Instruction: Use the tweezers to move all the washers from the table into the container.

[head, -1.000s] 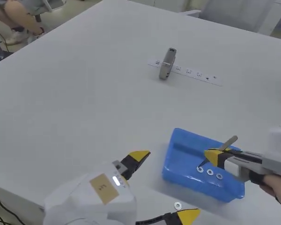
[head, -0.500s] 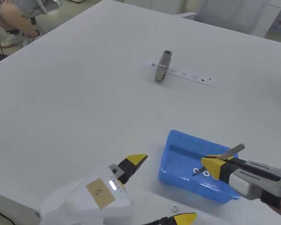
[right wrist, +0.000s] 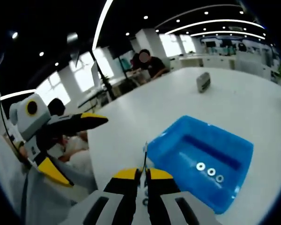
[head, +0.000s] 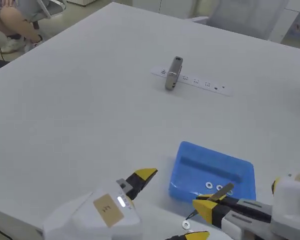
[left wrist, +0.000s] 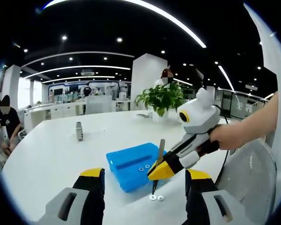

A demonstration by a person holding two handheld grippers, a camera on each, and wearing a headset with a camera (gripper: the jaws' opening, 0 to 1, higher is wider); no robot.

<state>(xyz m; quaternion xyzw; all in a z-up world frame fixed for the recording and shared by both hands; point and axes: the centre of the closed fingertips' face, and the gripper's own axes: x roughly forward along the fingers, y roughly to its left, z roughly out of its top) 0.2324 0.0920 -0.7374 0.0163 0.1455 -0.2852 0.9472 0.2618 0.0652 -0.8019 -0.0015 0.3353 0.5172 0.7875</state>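
A blue container [head: 215, 170] sits near the table's front edge, with three washers [head: 208, 185] inside it. Those three washers [right wrist: 210, 172] also show in the container [right wrist: 201, 154] in the right gripper view. My right gripper [head: 204, 206] is shut on the tweezers [head: 217, 196], whose tip points down at the table just in front of the container. Two loose washers [left wrist: 156, 198] lie under that tip; the head view shows one washer [head: 186, 225]. My left gripper [head: 169, 206] stands open beside them, nothing between its jaws, its own view facing the container [left wrist: 129, 161] and tweezers [left wrist: 158, 161].
A white power strip [head: 200, 82] lies mid-table with a grey device [head: 173, 73] standing on it. A person sits beyond the table's far left corner [head: 15, 20]. The wide white tabletop [head: 80, 110] stretches left and behind the container.
My right gripper has drawn the tweezers back out of the container and lowered their tip to the table in front of it. The left gripper has hardly moved.
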